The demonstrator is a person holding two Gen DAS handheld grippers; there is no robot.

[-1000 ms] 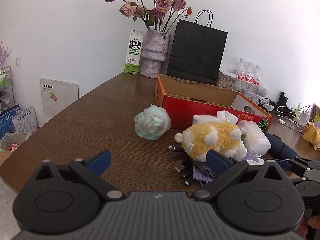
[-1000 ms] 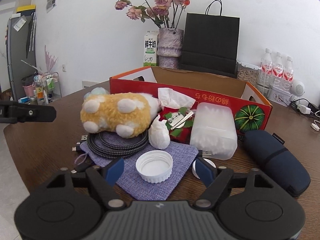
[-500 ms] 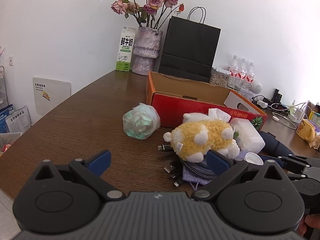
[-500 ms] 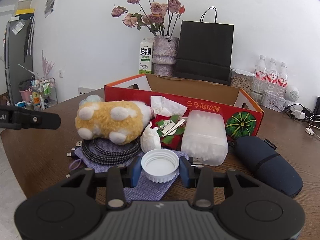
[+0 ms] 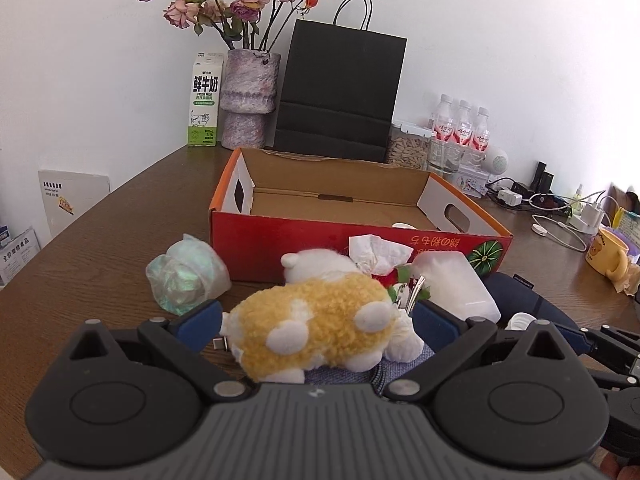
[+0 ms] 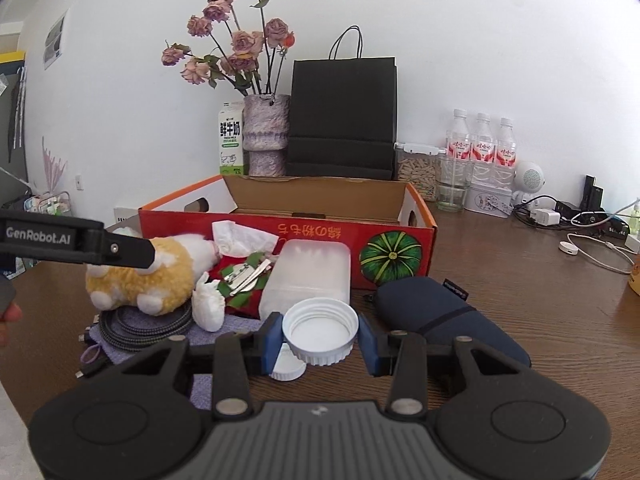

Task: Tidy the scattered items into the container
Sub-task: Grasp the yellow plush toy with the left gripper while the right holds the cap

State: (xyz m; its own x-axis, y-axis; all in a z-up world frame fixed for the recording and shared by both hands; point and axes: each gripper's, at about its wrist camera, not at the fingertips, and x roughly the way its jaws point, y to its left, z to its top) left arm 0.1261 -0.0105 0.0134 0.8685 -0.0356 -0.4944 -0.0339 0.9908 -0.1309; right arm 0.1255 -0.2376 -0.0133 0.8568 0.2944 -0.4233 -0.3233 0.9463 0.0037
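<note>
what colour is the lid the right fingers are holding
White lid, clearest in the right wrist view.

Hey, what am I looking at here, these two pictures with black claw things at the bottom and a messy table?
Those are two hand-held grippers, one in each of a person's hands, with a camera on each looking along its fingers. One picture is from the left gripper, whose jaws stand open around a yellow plush toy without pressing it. The other is from the right gripper, shut on a white lid. On the brown table also lie cables, tissues, a clear plastic box and a dark pouch, in front of a red cardboard box.
</note>
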